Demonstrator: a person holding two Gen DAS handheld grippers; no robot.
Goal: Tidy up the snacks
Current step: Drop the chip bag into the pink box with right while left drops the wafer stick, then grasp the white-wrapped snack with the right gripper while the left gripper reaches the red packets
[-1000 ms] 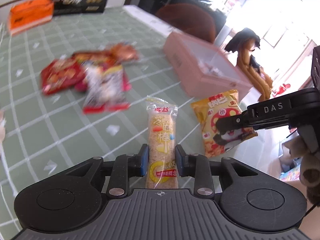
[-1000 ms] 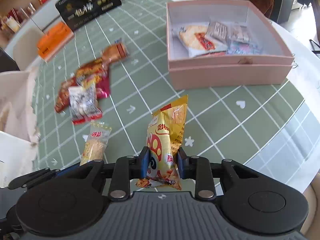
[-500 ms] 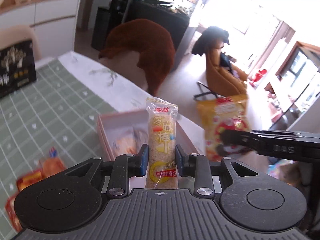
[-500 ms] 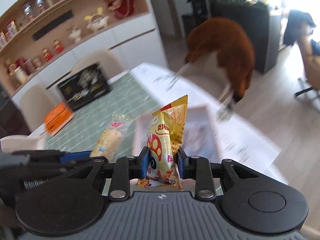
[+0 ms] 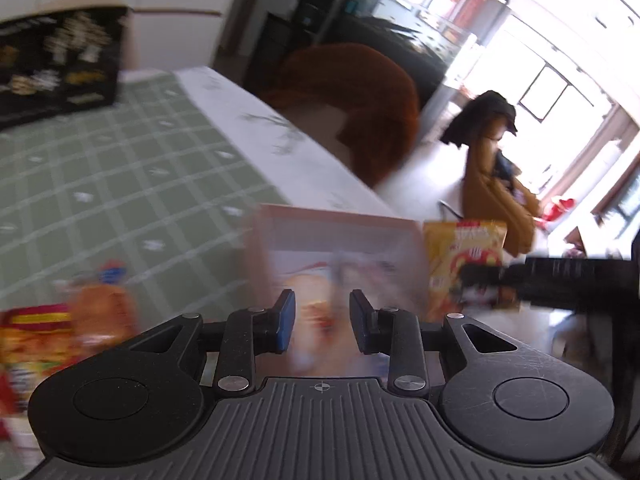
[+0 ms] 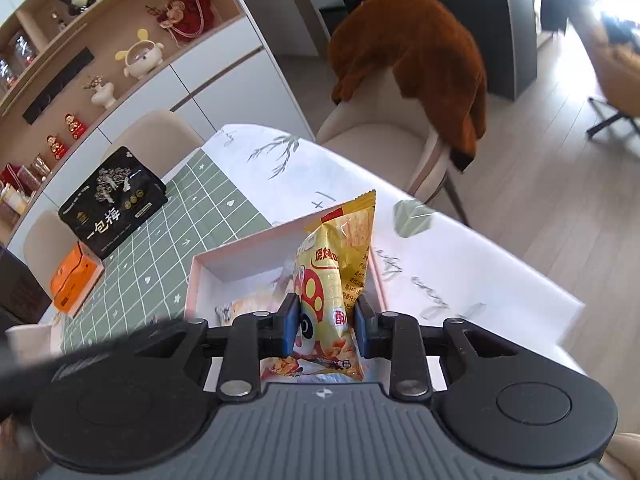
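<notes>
Right gripper (image 6: pixel 325 324): pads pinch the yellow snack bag (image 6: pixel 334 280), upright, over the pink box (image 6: pixel 224 258). Left gripper (image 5: pixel 322 322): fingers spread, nothing visible between them; view heavily blurred. Only the left wrist view shows the loose snack packets (image 5: pixel 60 336) on the green checked tablecloth (image 5: pixel 120 184); only the right shows the box interior sharply.
</notes>
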